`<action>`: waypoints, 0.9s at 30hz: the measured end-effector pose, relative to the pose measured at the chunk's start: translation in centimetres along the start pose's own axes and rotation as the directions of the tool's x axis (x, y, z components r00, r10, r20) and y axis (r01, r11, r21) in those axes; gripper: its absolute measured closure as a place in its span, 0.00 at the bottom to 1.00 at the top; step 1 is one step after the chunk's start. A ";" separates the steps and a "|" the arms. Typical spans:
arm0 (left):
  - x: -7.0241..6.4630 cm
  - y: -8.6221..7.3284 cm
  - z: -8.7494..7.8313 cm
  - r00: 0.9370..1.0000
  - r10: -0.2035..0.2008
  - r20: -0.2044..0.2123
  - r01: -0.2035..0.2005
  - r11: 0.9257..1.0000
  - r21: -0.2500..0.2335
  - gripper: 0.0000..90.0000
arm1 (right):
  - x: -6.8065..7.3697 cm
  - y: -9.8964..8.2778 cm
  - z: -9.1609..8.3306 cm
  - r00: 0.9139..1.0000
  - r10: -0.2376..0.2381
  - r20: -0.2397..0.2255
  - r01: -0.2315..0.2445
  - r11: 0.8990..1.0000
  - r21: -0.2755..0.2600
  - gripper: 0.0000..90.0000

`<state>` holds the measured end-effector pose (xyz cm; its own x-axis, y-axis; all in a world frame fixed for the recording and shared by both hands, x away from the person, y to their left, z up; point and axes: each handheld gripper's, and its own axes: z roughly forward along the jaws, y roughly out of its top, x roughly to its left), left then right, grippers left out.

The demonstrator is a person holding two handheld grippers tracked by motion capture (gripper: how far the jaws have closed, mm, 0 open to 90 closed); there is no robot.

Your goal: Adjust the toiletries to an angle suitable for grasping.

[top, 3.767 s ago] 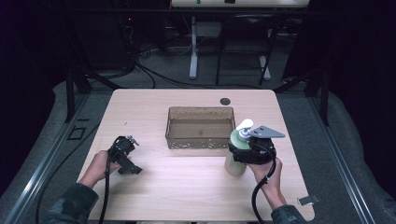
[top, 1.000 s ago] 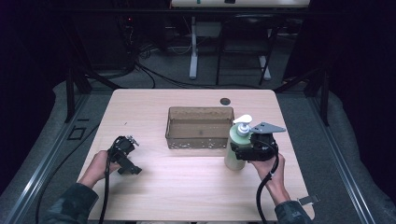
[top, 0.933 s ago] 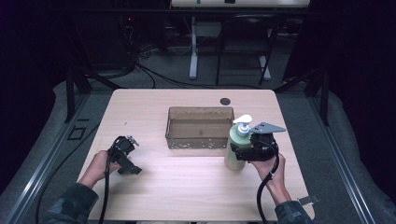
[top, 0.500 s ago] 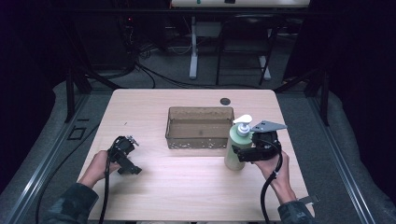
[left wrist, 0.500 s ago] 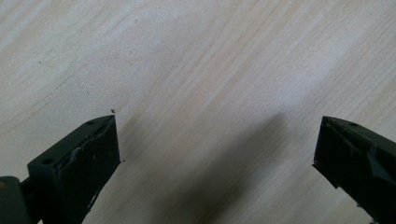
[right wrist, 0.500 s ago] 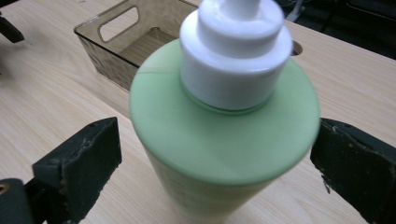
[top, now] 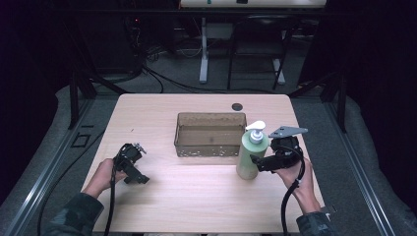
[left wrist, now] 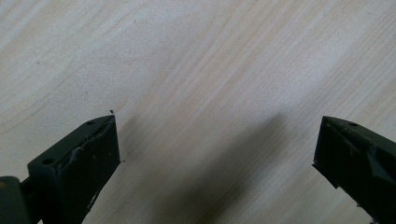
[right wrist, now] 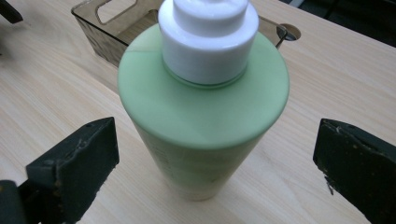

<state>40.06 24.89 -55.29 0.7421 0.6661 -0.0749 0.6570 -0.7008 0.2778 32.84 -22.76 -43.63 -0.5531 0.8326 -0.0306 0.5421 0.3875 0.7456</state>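
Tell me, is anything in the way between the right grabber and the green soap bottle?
No. The right gripper has its jaws wide open on either side of the green soap bottle, with bare gaps between. The brown tray sits behind the bottle.

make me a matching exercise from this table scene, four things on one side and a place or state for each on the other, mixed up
Things:
1. bottle
2. bin
3. left gripper
4. right gripper

Places or states:
a. open above bare wood
b. brown, see-through, mid-table
c. green, upright, white pump
d. jaws apart on both sides of the bottle, not touching it

Pairs: 1-c, 2-b, 3-a, 4-d
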 end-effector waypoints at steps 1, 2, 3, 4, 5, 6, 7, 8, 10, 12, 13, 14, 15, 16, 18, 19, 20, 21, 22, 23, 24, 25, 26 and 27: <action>0.0 0.0 0.0 1.000 0.000 0.000 0.000 1.000 0.001 0.00 | 0.0 0.0 -0.1 1.000 0.000 0.001 0.000 1.000 0.002 0.00; 0.0 0.0 0.0 1.000 0.001 0.000 -0.001 1.000 0.001 0.00 | -0.1 0.0 -0.1 1.000 0.000 0.002 0.000 1.000 0.004 0.00; 0.0 0.0 0.0 1.000 0.000 0.001 0.000 1.000 0.000 0.00 | -0.1 0.0 -0.2 1.000 0.002 0.002 -0.002 1.000 0.006 0.00; 0.0 0.0 0.0 1.000 0.001 0.000 -0.001 1.000 0.001 0.00 | -0.2 0.1 -0.3 1.000 0.002 0.001 -0.002 1.000 0.006 0.00; 0.0 0.0 0.0 1.000 0.001 0.002 -0.001 1.000 0.001 0.00 | -0.2 0.1 -0.4 1.000 0.004 0.002 -0.004 1.000 0.008 0.00; 0.0 0.0 0.0 1.000 0.001 0.003 -0.001 1.000 0.000 0.00 | -0.3 0.1 -0.5 1.000 0.001 0.006 -0.001 1.000 0.007 0.00; 0.0 0.0 0.0 1.000 0.001 0.002 -0.001 1.000 0.000 0.00 | -0.3 0.1 -0.6 1.000 0.002 0.011 -0.002 1.000 0.006 0.00; 0.0 0.0 0.0 1.000 0.001 0.003 -0.001 1.000 0.000 0.00 | -0.3 0.1 -0.6 1.000 0.002 0.014 -0.002 1.000 0.007 0.00; 0.0 0.0 0.0 1.000 -0.001 0.004 0.001 1.000 0.000 0.00 | -0.5 0.2 -0.8 1.000 0.003 0.015 -0.003 1.000 0.009 0.00; 0.0 0.0 0.0 1.000 -0.001 0.004 0.001 1.000 0.000 0.00 | -0.5 0.3 -0.9 1.000 0.005 0.016 -0.005 1.000 0.010 0.00; -0.1 0.0 0.0 1.000 -0.002 0.003 0.002 1.000 -0.005 0.00 | -0.7 0.4 -1.2 1.000 0.004 0.018 -0.004 1.000 0.010 0.00; -0.1 0.0 0.0 1.000 -0.002 0.003 0.002 1.000 -0.005 0.00 | -0.7 0.4 -1.2 1.000 0.004 0.018 -0.004 1.000 0.010 0.00; -0.1 0.0 -0.1 1.000 -0.004 0.001 0.004 1.000 -0.006 0.00 | -0.8 0.5 -1.4 1.000 0.002 0.023 -0.002 1.000 0.010 0.00; -0.1 -0.1 -0.1 1.000 -0.005 -0.001 0.005 1.000 -0.007 0.00 | -0.9 0.6 -1.5 1.000 0.005 0.022 -0.005 1.000 0.009 0.00; 0.0 -0.1 -0.1 1.000 -0.007 -0.002 0.007 1.000 -0.007 0.00 | -1.1 0.7 -1.8 1.000 0.004 0.029 -0.004 1.000 0.003 0.00; -0.1 -0.1 -0.1 1.000 -0.007 -0.002 0.007 1.000 -0.006 0.00 | -1.2 0.8 -1.9 1.000 -0.002 0.031 0.002 1.000 0.001 0.00; -0.1 -0.1 -0.1 1.000 -0.007 -0.002 0.007 1.000 -0.006 0.00 | -1.3 0.8 -2.0 0.999 -0.002 0.034 0.002 1.000 0.001 0.00; -0.1 -0.1 0.0 1.000 -0.005 -0.001 0.005 1.000 -0.004 0.00 | -1.4 0.9 -2.1 0.999 -0.004 0.033 0.004 1.000 0.005 0.00; -0.1 -0.1 0.0 1.000 -0.007 0.000 0.007 1.000 -0.003 0.00 | -1.5 0.9 -2.2 0.999 0.000 0.035 0.000 1.000 0.011 0.00; -0.1 -0.1 0.0 1.000 -0.005 0.000 0.005 1.000 -0.003 0.00 | -1.6 1.0 -2.3 0.999 -0.001 0.034 0.001 1.000 0.012 0.00; -0.1 -0.1 0.0 1.000 -0.005 0.002 0.005 1.000 -0.003 0.00 | -1.7 1.1 -2.4 0.999 0.000 0.035 0.000 1.000 0.014 0.00; -0.1 -0.1 0.0 1.000 -0.006 0.001 0.006 1.000 -0.003 0.00 | -1.8 1.1 -2.4 0.999 -0.004 0.035 0.003 1.000 0.018 0.00; -0.1 -0.1 0.0 1.000 -0.004 -0.001 0.004 1.000 -0.003 0.00 | -1.9 1.2 -2.5 0.999 -0.007 0.032 0.006 1.000 0.023 0.00; -0.1 -0.1 0.0 1.000 -0.005 -0.001 0.005 1.000 -0.004 0.00 | -1.9 1.3 -2.5 0.999 -0.008 0.032 0.007 1.000 0.027 0.00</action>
<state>39.94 24.89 -55.28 0.7387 0.6699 -0.0752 0.6602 -0.6964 0.2812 32.99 -24.84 -40.91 -0.5369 0.8416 -0.0582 0.5551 0.4044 0.7269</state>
